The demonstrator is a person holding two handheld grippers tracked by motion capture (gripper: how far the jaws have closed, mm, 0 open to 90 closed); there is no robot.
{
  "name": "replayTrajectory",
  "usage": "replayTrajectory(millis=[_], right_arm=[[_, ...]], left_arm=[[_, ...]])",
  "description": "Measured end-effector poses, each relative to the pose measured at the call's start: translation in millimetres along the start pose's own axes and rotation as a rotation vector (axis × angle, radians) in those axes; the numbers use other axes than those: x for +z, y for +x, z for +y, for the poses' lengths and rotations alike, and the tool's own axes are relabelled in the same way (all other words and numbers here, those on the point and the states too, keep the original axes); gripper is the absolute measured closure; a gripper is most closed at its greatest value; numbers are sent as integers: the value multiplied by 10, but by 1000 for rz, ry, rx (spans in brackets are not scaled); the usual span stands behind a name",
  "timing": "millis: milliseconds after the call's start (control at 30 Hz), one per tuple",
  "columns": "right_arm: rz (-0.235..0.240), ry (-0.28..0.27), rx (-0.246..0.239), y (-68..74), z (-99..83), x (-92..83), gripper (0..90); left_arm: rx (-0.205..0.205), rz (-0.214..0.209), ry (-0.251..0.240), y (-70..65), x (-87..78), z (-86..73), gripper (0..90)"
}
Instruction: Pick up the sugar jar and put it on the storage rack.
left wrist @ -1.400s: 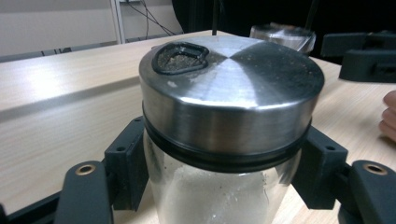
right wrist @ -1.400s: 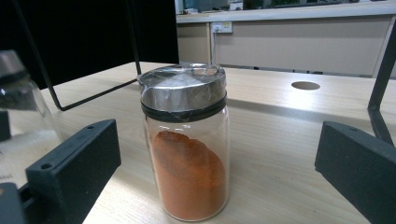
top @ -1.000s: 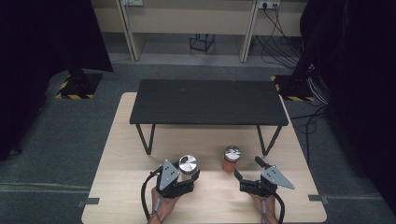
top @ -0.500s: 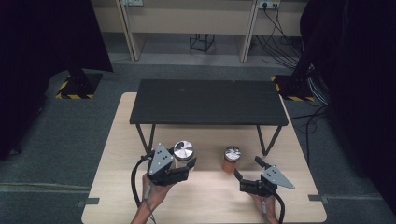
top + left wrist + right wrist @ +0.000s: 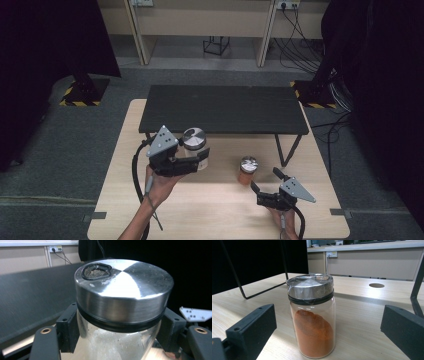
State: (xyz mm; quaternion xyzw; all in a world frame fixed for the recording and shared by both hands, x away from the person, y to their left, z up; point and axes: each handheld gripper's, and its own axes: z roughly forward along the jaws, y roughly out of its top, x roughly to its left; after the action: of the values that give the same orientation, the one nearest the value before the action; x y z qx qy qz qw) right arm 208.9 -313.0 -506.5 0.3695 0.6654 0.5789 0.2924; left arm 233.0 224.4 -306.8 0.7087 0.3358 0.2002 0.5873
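My left gripper (image 5: 192, 156) is shut on a clear glass jar with a steel lid (image 5: 193, 139), lifted above the wooden table in front of the black shelf (image 5: 222, 107). From the left gripper view the jar (image 5: 123, 293) is clamped between both jaws just under its lid, which has a small opening. A second jar holding orange powder (image 5: 247, 171) stands upright on the table. My right gripper (image 5: 263, 186) rests low behind it, open. In the right gripper view that orange jar (image 5: 313, 315) stands ahead between the spread jaws, untouched.
The black shelf stands on thin metal legs (image 5: 282, 149) across the far half of the light wooden table (image 5: 220, 210). A round cable hole (image 5: 376, 285) sits in the tabletop. Grey floor surrounds the table, with cables (image 5: 300, 45) at the back right.
My left gripper has risen and moved toward the shelf with the steel-lidded jar in it. The right gripper and the orange jar have stayed put.
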Motion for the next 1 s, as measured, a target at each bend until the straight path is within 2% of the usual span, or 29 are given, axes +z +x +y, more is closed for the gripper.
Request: replayTrajectory(millis=[267,500,833,1000], right_arm=[[1,-1,2,-4,-1,0,2],[2,-2,4,-7,-2,-1,3],[4,-2,1,-8,-1,-1,2],[7,-1,-3,-8,0,0,2]], left_arm=[[16,34,13,45,18,401,310],[15,91,19,65,145,594,310],[-5,200,16,148,461,670,310],[-25,258,-3,218,579,604,310]])
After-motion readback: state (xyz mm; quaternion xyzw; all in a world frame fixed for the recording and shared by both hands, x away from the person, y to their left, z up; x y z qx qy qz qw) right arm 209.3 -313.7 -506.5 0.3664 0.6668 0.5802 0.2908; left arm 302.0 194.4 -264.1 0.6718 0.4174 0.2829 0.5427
